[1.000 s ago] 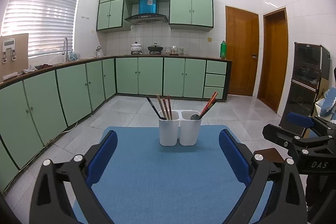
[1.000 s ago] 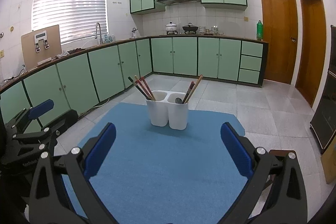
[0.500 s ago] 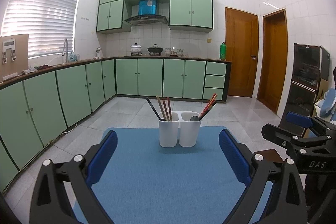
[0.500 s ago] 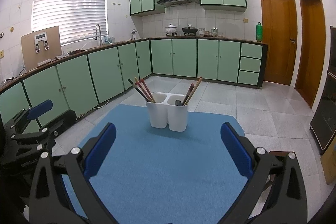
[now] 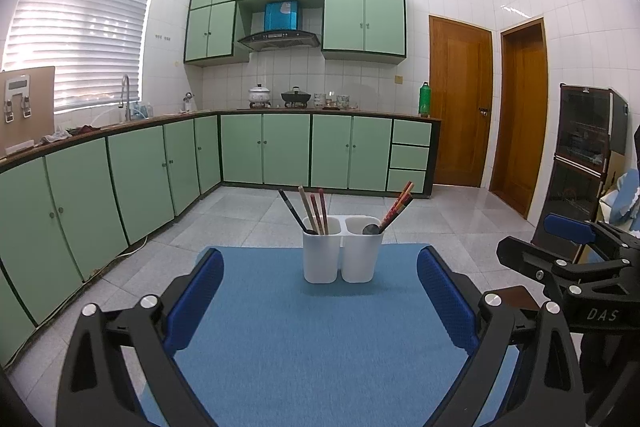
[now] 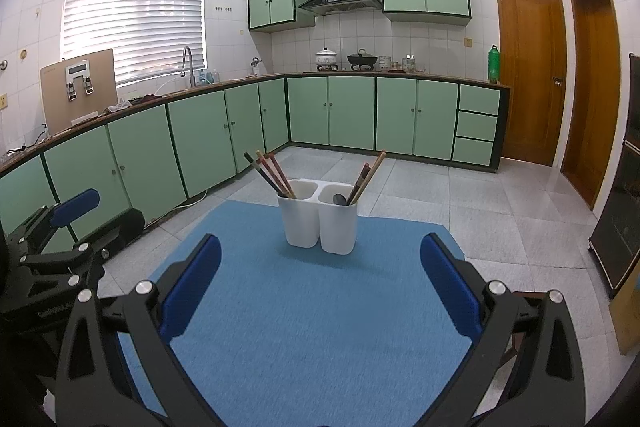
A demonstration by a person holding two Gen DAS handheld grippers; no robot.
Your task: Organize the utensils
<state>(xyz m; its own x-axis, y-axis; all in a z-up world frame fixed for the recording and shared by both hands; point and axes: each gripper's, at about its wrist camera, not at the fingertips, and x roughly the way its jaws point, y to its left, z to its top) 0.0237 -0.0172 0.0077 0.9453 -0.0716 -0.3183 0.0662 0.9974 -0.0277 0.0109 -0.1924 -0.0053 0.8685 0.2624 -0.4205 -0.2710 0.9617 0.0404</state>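
- One blue mat (image 5: 320, 347) lies beneath both of your grippers.
- One white two-compartment holder (image 5: 340, 251) stands upright at the mat's far end, ahead of and centred between your fingers, well apart from them.
- Your left gripper (image 5: 320, 295) and right gripper (image 6: 320, 283) are both spread wide, grasping nothing.
- Left compartment: four sticks (image 5: 314, 207). Right compartment: two chopsticks (image 5: 396, 205) and one spoon (image 5: 371, 229).
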